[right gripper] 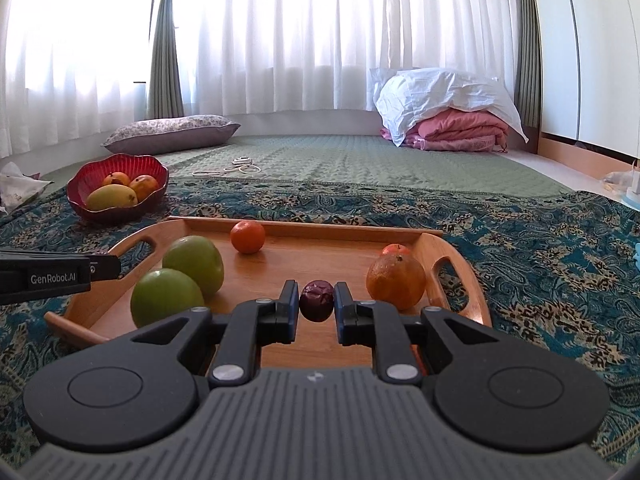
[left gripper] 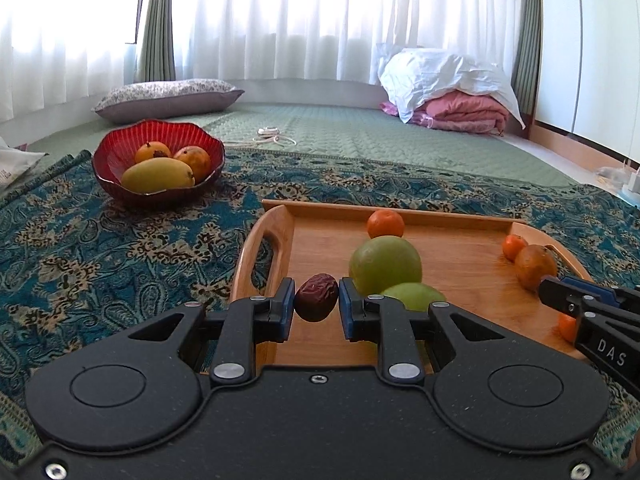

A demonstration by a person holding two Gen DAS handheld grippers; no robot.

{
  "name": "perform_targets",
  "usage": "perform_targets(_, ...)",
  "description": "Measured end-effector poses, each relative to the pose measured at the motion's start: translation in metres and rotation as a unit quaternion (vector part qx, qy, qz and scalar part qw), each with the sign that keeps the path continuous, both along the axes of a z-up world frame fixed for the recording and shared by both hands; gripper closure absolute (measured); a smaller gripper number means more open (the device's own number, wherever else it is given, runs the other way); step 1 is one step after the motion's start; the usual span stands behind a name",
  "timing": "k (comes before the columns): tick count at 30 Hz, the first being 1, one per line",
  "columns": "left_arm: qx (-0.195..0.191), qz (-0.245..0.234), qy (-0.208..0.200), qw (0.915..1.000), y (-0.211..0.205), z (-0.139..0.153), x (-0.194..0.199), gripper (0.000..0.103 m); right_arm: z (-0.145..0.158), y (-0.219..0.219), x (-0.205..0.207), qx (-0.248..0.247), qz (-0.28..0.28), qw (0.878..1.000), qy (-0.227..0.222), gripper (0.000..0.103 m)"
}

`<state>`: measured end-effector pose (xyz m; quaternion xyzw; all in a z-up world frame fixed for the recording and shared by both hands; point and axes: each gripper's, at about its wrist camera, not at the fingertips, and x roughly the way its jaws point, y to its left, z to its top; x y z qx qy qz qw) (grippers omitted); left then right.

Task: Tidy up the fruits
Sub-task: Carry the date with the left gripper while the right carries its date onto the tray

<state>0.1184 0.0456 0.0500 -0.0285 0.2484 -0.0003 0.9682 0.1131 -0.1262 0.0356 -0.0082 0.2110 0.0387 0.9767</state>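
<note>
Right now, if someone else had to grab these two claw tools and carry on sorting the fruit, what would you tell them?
Left gripper: shut on a dark red date, held above the wooden tray.
Right gripper: shut on a second dark date, also over the tray.
Red bowl sits on the patterned cloth, beyond the tray to the left; it holds a mango and two orange-yellow fruits.
On the tray: two green apples, one large orange and small tangerines.
Left: set both dates down, then sort the tray fruit; where each kind goes I cannot tell.
</note>
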Motion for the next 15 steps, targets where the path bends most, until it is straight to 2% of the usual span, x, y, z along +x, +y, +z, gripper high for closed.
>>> perform_targets(15, -0.013, 0.004, 0.047, 0.9988, 0.005, -0.012, 0.056, 0.081, -0.012, -0.009, 0.049, 0.005, -0.012, 0.999, 0.04, 0.081)
